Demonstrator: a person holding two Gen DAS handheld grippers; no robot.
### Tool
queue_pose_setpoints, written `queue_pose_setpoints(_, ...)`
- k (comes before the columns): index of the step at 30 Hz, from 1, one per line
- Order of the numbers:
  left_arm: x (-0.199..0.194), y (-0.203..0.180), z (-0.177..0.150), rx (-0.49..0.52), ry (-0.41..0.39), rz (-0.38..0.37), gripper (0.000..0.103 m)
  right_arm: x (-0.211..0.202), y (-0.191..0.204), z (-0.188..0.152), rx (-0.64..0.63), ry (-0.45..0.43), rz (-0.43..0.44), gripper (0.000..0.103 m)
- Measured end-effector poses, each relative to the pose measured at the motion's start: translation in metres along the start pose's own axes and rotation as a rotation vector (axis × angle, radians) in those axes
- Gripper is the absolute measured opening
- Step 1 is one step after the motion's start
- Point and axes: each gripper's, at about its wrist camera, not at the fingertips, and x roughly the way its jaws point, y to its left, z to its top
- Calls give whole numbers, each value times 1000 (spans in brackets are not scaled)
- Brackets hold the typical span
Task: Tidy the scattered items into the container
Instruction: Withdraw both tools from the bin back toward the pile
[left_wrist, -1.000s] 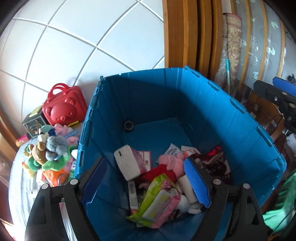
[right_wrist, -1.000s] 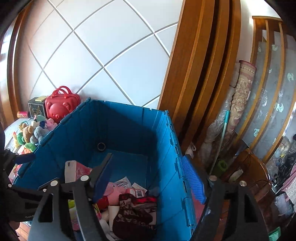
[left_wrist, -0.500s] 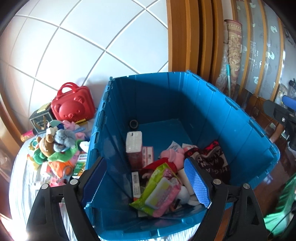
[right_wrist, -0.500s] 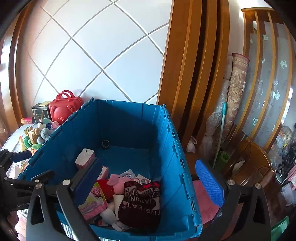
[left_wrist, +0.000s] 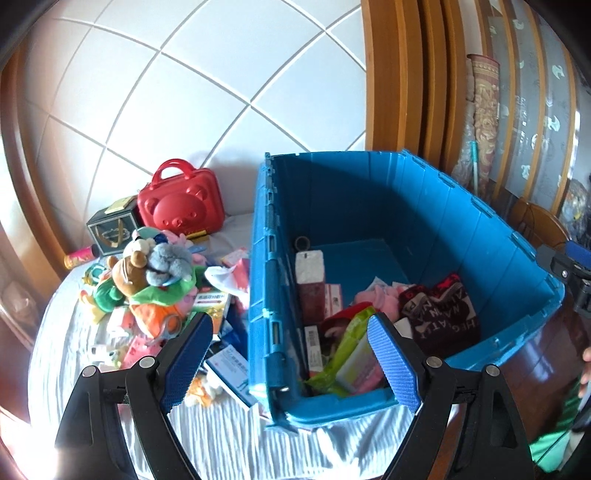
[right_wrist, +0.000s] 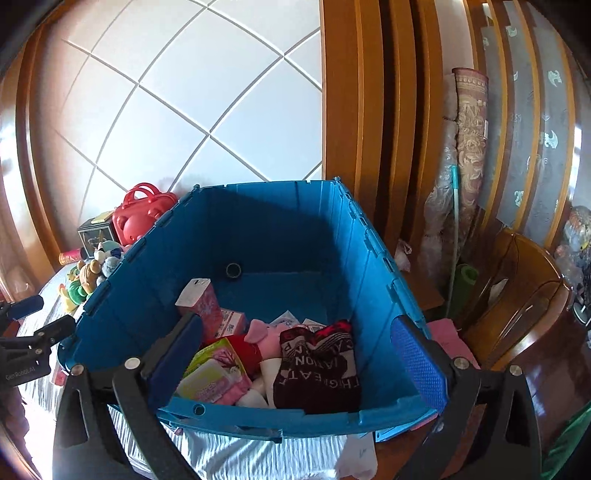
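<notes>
Straddling the blue bin's (left_wrist: 424, 206) near rim, both tongs, left (left_wrist: 291, 362) and right (right_wrist: 295, 362), gape empty.

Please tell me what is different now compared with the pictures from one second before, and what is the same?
The right gripper opened wide; nothing is between its jaws, and the dark printed cloth lies in the blue bin. The left gripper, open and empty, swung from over the bin toward the toy pile beside it. In the bin, the pink tissue pack tipped upright. The red bear case kept its place.
</notes>
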Motion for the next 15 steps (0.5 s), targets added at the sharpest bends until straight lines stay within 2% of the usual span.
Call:
queue_pose_setpoints(9,-23,78,-24,-28,-23,15,87,-20,63,-11,19,-14,-1,103)
queue_pose_setpoints(15,-37,147,-58,-57,-9,45,87,-41,130,-25,14,-47,38,103)
